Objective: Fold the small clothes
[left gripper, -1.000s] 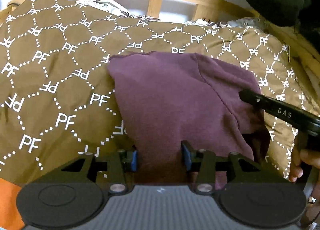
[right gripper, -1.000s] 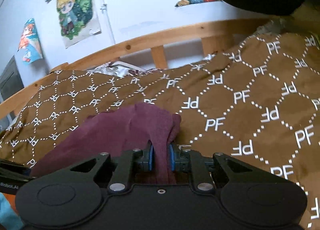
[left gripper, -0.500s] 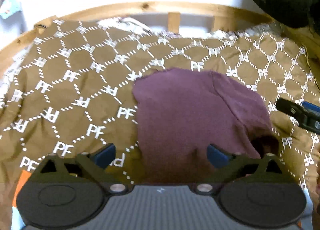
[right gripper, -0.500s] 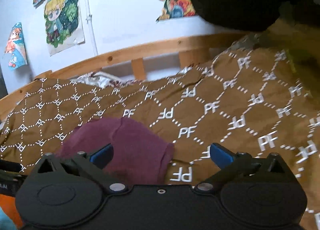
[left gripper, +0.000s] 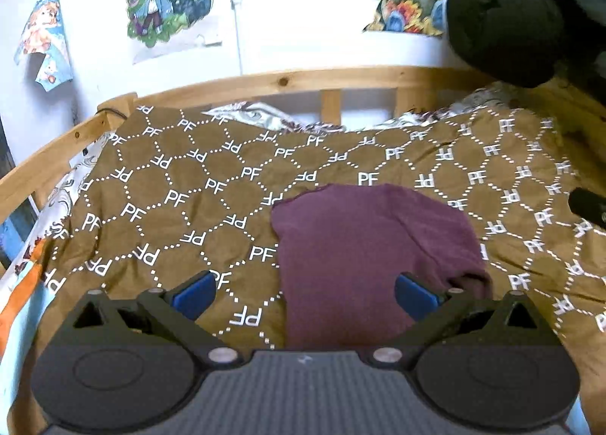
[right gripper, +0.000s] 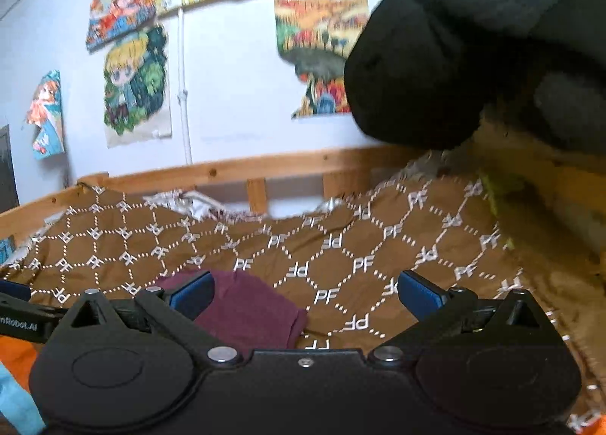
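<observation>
Maroon garment (left gripper: 373, 261) folded on the brown PF-patterned bedspread (left gripper: 197, 208), toward its near edge.
Left gripper (left gripper: 303, 295) and right gripper (right gripper: 303, 295) are both spread wide, grasping nothing; wooden bed rail (left gripper: 303, 79) borders the far edge.

Maroon garment (left gripper: 371, 253): near edge hidden behind the left claw's (left gripper: 303, 293) body; in the right wrist view only a corner shows above the right claw (right gripper: 303, 293).
Right claw in left view: only a dark tip at the right edge, rest cut off.
Black bundle (right gripper: 473, 41): cut off by the top and right edges; what it is cannot be told.
Posters (right gripper: 322, 45): blurred, upper ones cut off at the top.
Bedcover (left gripper: 189, 208): far end and its right lettering blurred.
</observation>
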Available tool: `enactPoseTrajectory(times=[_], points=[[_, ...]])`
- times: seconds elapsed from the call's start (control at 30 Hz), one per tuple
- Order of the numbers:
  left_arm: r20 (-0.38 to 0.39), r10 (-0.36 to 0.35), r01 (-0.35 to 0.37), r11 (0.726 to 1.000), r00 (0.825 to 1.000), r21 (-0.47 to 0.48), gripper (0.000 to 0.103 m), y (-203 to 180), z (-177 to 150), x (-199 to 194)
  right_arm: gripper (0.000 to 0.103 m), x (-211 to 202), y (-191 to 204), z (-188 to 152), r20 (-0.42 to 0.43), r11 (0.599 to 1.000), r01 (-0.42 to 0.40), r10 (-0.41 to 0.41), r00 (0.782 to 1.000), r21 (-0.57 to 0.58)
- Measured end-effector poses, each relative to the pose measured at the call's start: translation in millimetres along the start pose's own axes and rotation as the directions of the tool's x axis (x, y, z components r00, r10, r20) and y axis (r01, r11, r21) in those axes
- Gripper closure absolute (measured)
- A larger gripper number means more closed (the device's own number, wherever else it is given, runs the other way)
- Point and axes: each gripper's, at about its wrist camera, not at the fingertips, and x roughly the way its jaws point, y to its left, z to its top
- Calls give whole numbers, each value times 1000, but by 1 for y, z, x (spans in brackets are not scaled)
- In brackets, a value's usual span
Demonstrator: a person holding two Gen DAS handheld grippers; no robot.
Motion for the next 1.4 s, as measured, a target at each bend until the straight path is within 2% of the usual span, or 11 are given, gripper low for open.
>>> enactPoseTrajectory(times=[0.2,0.4,0.53,0.7,0.87,1.03,1.3,1.4], points=[[29,9,-6,997,1000,-76,0,15,-15,-41,1,-45,1,1,70,1000,-2,2,998,-1],[38,54,-50,994,998,-98,0,24,-37,-67,1,-82,2,-9,73,999,-25,22,997,38],[62,98,-94,993,993,-74,0,20,-55,-79,1,-105,3,-20,62,996,-51,46,997,70],[75,95,-91,995,993,-45,0,15,-68,-86,1,-126,7,-32,46,996,-53,50,998,71],[71,54,-51,998,996,-34,0,13,-78,-85,1,-127,-1,-41,11,992,-48,47,999,115],[50,10,-9,1000,999,-26,0,13,-85,-77,1,-119,2,-51,-18,993,-42,44,999,113],[19,21,-20,1000,1000,-16,0,12,-103,-54,1,-106,9,-73,-50,990,-43,50,997,133],[-16,3,-4,1000,1000,-30,0,13,-107,-45,1,-99,12,-77,-72,991,-50,60,996,123]])
